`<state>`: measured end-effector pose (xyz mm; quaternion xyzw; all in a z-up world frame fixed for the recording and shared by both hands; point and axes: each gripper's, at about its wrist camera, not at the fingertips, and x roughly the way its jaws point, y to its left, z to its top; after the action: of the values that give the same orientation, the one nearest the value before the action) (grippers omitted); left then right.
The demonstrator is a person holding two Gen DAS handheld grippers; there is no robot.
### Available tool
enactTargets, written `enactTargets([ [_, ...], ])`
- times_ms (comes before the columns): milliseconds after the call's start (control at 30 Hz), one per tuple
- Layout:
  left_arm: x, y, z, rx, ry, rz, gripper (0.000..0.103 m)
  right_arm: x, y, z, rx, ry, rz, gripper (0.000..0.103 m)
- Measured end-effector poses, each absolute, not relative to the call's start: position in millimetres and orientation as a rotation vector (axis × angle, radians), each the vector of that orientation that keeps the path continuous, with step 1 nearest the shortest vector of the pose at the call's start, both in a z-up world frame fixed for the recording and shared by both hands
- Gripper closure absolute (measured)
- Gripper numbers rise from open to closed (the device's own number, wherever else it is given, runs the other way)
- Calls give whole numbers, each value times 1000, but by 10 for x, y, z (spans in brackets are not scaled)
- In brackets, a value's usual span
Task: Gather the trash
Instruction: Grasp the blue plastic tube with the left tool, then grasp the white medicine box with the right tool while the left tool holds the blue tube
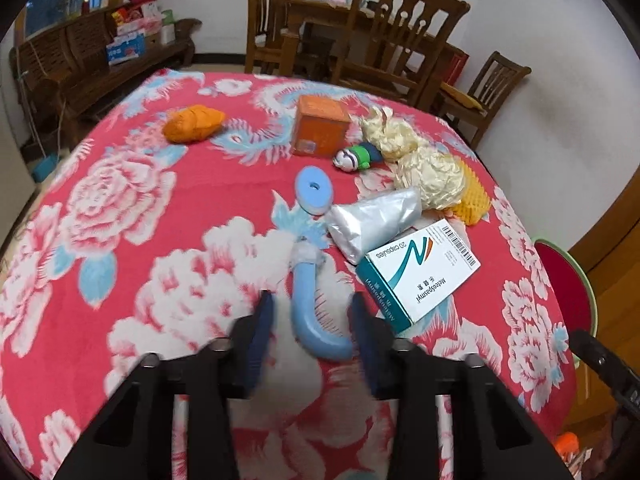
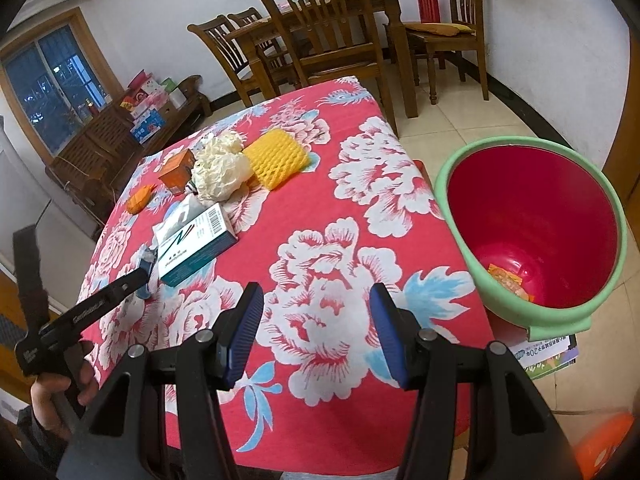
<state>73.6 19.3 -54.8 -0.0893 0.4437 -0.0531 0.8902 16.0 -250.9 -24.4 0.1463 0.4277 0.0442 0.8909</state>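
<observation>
While most trash was left on the bench (image 1: pixel 132 184), a blue razor (image 1: pixel 310 312) was straddled, not yet pinched, by the left gripper (image 1: pixel 312 320); the right gripper (image 2: pixel 316 332) was spread, empty; bin (image 2: pixel 448 184) barely filled.

Readable print: one box, one paper

Medicine box (image 1: pixel 416 272) on the flowered cloth: white and teal, top face reads "20 capsules" and "Meteospasmyl", upside down to the left wrist view, with a large teal-and-orange "N" mark, Chinese characters too small to make out, and a barcode on its flap. Printed paper (image 2: pixel 544 354) under the bin: "20" legible, the rest unclear.
</observation>
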Motion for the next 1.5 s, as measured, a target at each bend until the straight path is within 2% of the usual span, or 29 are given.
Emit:
enactTargets([
  [67, 763, 160, -553, -164, 923, -108, 86, 164, -2489, -236, 297, 889, 94, 47],
  [100, 762, 151, -551, -162, 918, -111, 88, 164, -2480, -233, 294, 889, 95, 47],
  [367, 701, 240, -502, -196, 898, -124, 88, 291, -2250, -204, 232, 902, 156, 46],
  [467, 671, 324, -435, -214, 877, -116, 88, 365, -2106, -188, 198, 900, 193, 32],
  [533, 658, 369, -400, -219, 867, -107, 88, 425, -2007, -195, 182, 907, 222, 32],
  [667, 651, 454, -341, -210, 858, -81, 88, 560, -1838, -253, 179, 933, 272, 22],
  [733, 658, 504, -329, -212, 856, -71, 88, 642, -1741, -299, 175, 950, 288, 11],
  [767, 662, 537, -329, -215, 855, -66, 88, 685, -1693, -323, 172, 956, 298, 1],
  [1500, 719, 783, -417, -248, 861, -22, 88, 1121, -1098, -602, -17, 990, 301, 1],
])
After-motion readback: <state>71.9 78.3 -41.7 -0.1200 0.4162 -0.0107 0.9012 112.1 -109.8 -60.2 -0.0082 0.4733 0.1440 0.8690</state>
